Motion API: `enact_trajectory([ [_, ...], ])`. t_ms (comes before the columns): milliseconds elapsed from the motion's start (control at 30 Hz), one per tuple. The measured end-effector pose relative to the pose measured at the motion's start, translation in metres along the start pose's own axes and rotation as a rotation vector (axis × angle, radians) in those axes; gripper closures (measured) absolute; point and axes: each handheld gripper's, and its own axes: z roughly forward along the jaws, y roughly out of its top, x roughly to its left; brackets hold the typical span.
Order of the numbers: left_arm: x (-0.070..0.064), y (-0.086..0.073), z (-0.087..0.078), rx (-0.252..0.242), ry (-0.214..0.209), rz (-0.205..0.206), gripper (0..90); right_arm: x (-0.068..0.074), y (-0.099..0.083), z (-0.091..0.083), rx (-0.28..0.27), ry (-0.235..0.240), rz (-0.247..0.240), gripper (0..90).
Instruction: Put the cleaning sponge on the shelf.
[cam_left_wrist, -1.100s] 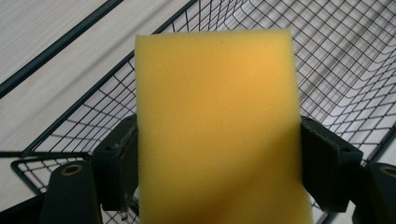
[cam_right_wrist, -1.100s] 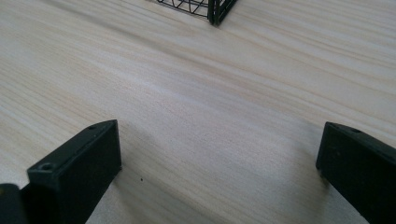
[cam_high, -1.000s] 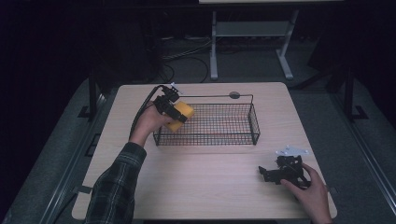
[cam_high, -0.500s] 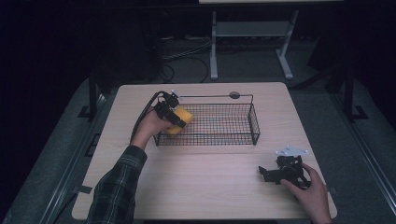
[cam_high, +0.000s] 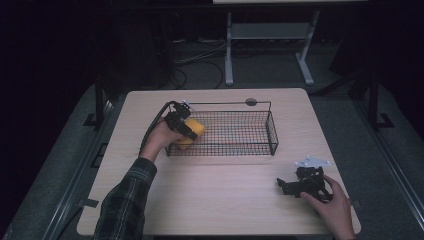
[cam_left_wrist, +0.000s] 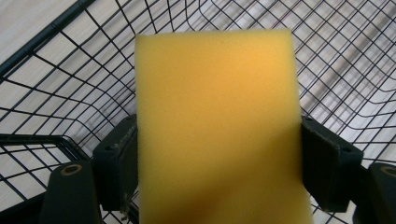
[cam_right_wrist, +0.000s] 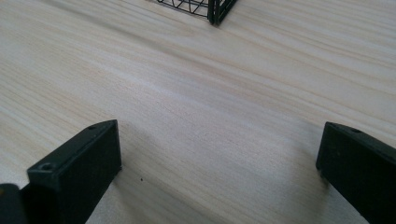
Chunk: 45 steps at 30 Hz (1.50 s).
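While the left gripper clamps the yellow rectangular foam sponge by both long sides above the black wire basket's left end | sponge seems light, soft, easily squeezed | right gripper rests wide open, empty, on the wooden table

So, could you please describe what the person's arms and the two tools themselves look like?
Both are black. The left tool trails a black cable, and its two blocky black jaws carry flat pads and round screw holes. The right tool is topped by a grey three-cornered plate. The left sleeve is dark plaid; the right hand is bare.
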Motion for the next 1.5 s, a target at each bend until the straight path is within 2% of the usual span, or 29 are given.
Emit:
enact_trajectory([
  [300,-0.002,-0.002,0.004,0.007,0.010,0.009,23.1,0.000,0.000,0.000,0.000,0.000,0.000,0.0],
  [1000,-0.002,-0.001,0.002,0.008,0.012,0.016,17.5,0.000,0.000,0.000,0.000,0.000,0.000,0.0],
  [1133,-0.002,0.000,-0.004,-0.005,0.019,0.017,17.2,0.000,0.000,0.000,0.000,0.000,0.000,0.0],
  [1500,-0.007,0.005,-0.029,-0.055,0.004,0.028,16.8,0.000,0.000,0.000,0.000,0.000,-0.002,0.0],
])
